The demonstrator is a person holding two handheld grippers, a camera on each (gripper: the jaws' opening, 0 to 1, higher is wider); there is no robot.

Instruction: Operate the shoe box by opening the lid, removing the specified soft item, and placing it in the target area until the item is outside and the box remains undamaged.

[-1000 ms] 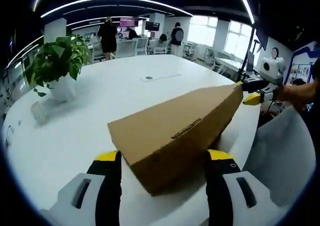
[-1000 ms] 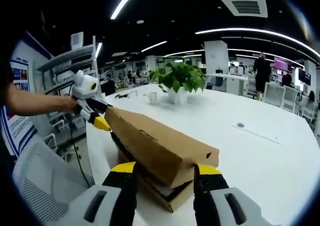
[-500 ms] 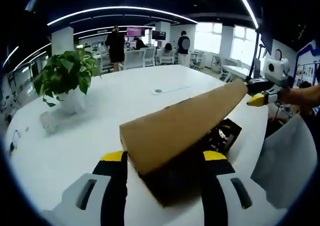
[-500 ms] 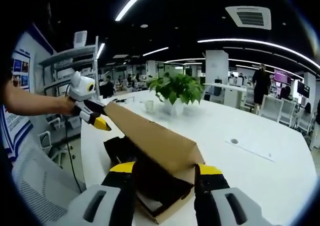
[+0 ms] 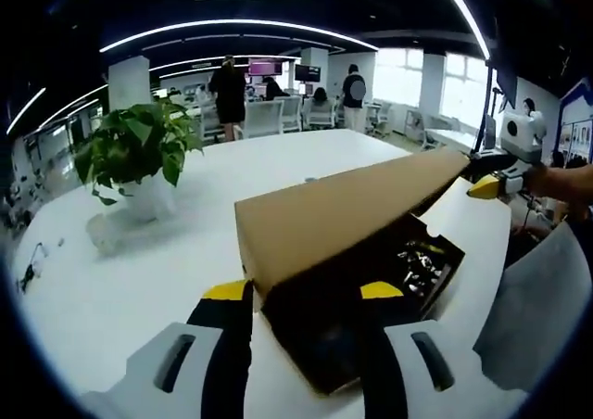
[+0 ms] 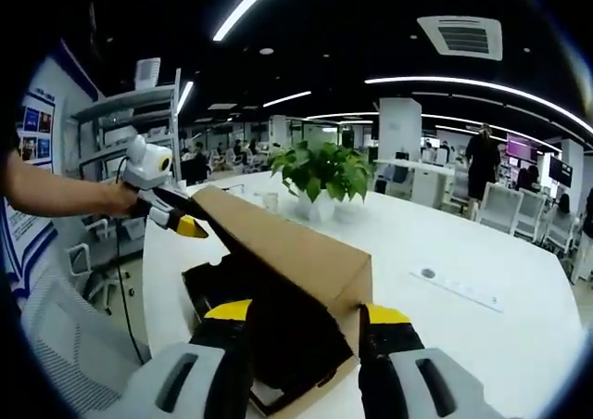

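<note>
- Left gripper and right gripper each clamp one end of the raised lid, fingers closed on it.
- Shoe box sits open on the white bench.
- Left gripper view shows a dark, speckled item inside the box; right gripper view shows a dim interior.

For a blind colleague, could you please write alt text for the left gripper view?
A brown cardboard lid is tilted up over an open shoe box on a white table, between the left gripper's jaws. A potted plant stands behind it.
</note>
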